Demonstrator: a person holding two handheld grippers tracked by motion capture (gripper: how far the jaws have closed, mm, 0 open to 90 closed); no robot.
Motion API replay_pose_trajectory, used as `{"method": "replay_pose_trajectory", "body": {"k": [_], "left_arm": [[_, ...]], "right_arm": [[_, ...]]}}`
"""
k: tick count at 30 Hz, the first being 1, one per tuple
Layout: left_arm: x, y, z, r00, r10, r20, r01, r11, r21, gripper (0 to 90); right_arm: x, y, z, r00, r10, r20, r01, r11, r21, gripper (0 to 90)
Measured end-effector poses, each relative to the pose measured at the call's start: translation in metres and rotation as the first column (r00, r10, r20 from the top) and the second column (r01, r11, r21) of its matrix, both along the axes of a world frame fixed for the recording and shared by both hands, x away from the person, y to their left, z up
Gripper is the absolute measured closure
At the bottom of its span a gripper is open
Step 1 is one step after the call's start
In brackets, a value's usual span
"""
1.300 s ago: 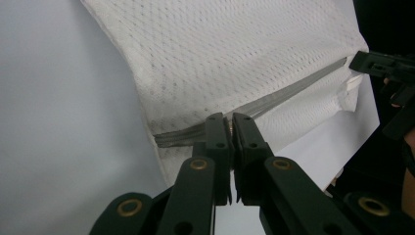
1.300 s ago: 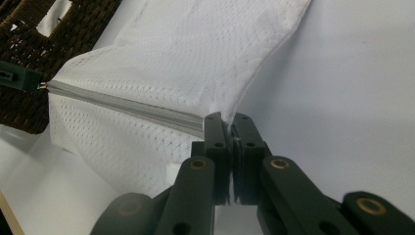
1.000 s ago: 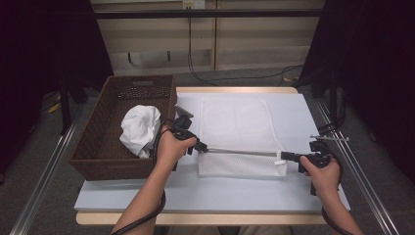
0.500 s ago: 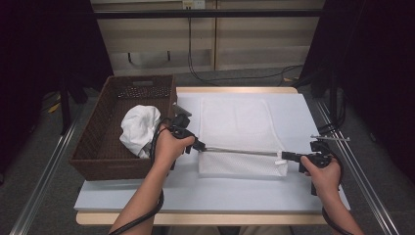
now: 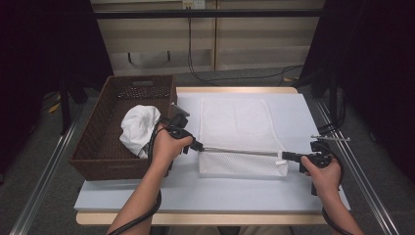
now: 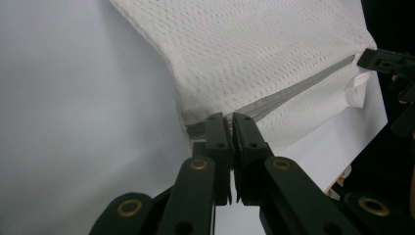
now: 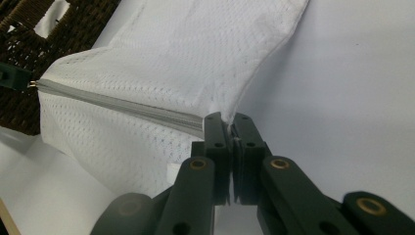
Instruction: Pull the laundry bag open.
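Both tools are clamped on the white mesh laundry bag (image 5: pixel 240 142), one at each end of its grey zipper edge (image 5: pixel 240 151). Left tool (image 5: pixel 196 145) pinches the left corner, right tool (image 5: pixel 285 155) the right corner, with the zipper line stretched taut between them. In both gripper views the jaws sit pressed together on the cloth edge (image 6: pixel 222 117), (image 7: pixel 227 120).

The bag lies on the white bench (image 5: pixel 127 196), centre-right. Its far part lies flat, and the near part hangs folded under the raised zipper edge. The wicker basket (image 5: pixel 98 147) with a white cloth (image 5: pixel 139 128) in it sits just left of the left tool.

Risks, as I judge them:
- Both bites look thin, just on the hem. Any more tension along the zipper could pop a corner out, most likely the right one, where only a sliver of mesh shows between the jaws.
- If one corner slips, the fold collapses and the bag skews on the bench.
- Uneven lift between the hands would lay the fold crooked.
- The left hand (image 5: pixel 166 147) is close to the basket rim, so a move to the left could hit it or snag the cable.
- Dragging the bag instead of lifting it could bunch the far layer.
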State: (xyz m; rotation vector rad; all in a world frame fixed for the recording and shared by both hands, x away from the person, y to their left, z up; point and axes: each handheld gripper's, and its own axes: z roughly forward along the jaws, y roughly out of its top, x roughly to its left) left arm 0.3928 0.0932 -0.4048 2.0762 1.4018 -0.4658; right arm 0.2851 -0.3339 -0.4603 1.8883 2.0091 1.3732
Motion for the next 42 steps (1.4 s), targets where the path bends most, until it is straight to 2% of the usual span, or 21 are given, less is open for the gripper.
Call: {"method": "replay_pose_trajectory", "body": {"k": [3,6,7,9,10,11,13,18,27,29,31,36,38,39,42], "left_arm": [[-0.001,0.000,0.000,0.9999,0.009,0.009,-0.009,0.9999,0.007,86.8],[0.000,0.002,0.000,0.9999,0.015,-0.002,-0.015,0.9999,0.001,86.8],[0.001,0.004,0.000,1.0000,0.004,-0.005,-0.004,1.0000,-0.002,86.8],[0.000,0.005,0.000,0.9997,0.025,-0.005,-0.025,0.9997,-0.002,86.8],[0.001,0.007,0.000,0.9999,0.014,-0.007,-0.014,0.9999,-0.003,86.8],[0.001,0.007,-0.001,0.9997,0.019,-0.013,-0.019,0.9997,-0.015,86.8],[0.001,0.008,0.000,0.9997,0.025,-0.004,-0.025,0.9997,0.003,86.9],[0.001,0.010,0.001,0.9997,0.022,-0.014,-0.022,0.9997,-0.006,86.8],[0.002,0.011,0.000,0.9995,0.022,-0.020,-0.022,0.9997,-0.002,86.9],[0.001,0.010,0.000,0.9994,0.033,-0.013,-0.033,0.9994,0.011,86.9],[0.001,0.012,0.000,0.9991,0.033,-0.028,-0.034,0.9994,-0.012,86.9],[0.001,0.013,0.002,0.9991,0.039,-0.015,-0.039,0.9993,-0.001,86.9],[0.001,0.015,0.003,0.9991,0.034,-0.026,-0.034,0.9994,-0.011,86.9],[0.001,0.015,0.003,0.9989,0.037,-0.028,-0.038,0.9992,-0.011,86.9],[0.000,0.014,0.002,0.9988,0.042,-0.027,-0.042,0.9991,-0.006,86.9]], "right_arm": [[0.000,0.000,0.001,1.0000,0.002,0.001,-0.002,1.000,0.006,86.6],[0.000,0.001,0.001,1.0000,0.004,0.002,-0.004,1.000,0.006,86.6],[0.000,0.001,0.001,1.0000,0.002,0.002,-0.002,1.000,0.002,86.6],[0.000,0.000,0.001,1.0000,0.001,0.000,-0.001,1.000,0.005,86.6],[0.000,0.000,0.000,1.0000,0.002,-0.001,-0.002,1.000,0.012,86.6],[0.000,0.000,0.001,1.0000,0.002,-0.001,-0.002,1.000,0.013,86.6],[0.000,0.000,0.001,1.0000,0.004,0.004,-0.004,1.000,0.005,86.6],[0.000,0.001,0.000,1.0000,0.003,0.000,-0.003,1.000,0.008,86.6],[0.000,0.001,0.000,1.0000,0.006,-0.003,-0.006,1.000,0.012,86.6],[0.001,0.001,-0.001,1.0000,0.007,-0.004,-0.007,1.000,0.005,86.6],[0.001,0.000,-0.001,1.0000,0.006,-0.005,-0.006,1.000,0.005,86.6],[0.001,0.001,-0.002,0.9999,0.010,-0.008,-0.010,1.000,0.007,86.7],[0.001,0.001,-0.003,0.9998,0.010,-0.020,-0.010,1.000,0.023,86.7],[0.001,0.000,-0.003,0.9998,0.008,-0.020,-0.008,1.000,0.010,86.6],[0.001,-0.001,-0.003,0.9998,0.007,-0.016,-0.007,1.000,0.013,86.7]]}}
